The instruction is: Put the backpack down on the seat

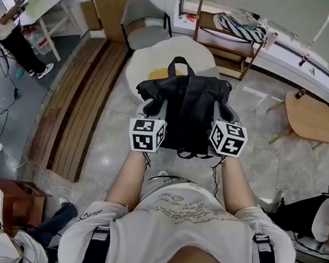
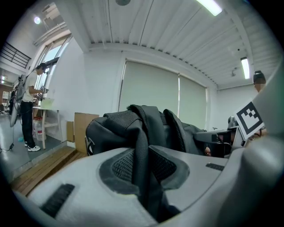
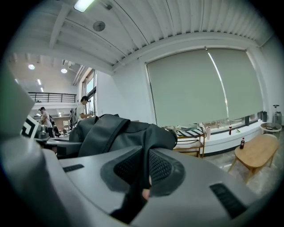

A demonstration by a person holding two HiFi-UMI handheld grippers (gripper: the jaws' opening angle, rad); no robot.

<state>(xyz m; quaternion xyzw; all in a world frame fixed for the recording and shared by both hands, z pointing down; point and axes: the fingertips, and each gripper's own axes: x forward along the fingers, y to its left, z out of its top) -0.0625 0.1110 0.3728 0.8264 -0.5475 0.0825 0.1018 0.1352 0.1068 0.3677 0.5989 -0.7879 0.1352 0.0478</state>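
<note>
I hold a black backpack (image 1: 182,109) in the air in front of me, one gripper on each side. In the head view it hangs just before a white round seat (image 1: 147,59) with a yellow centre. My left gripper (image 1: 149,108) is shut on a black strap of the backpack (image 2: 115,128); the strap runs down between the left gripper's (image 2: 143,155) pads. My right gripper (image 1: 224,113) is shut on dark fabric at the other side of the backpack (image 3: 120,131), pinched between the right gripper's (image 3: 144,166) pads. The bag's bottom is hidden behind the marker cubes.
A grey chair (image 1: 144,23) stands behind the white seat. Wooden planks (image 1: 84,105) lie on the floor at the left. A low wooden table (image 1: 310,117) is at the right, a wooden shelf (image 1: 227,43) by the window. People stand or sit at the edges.
</note>
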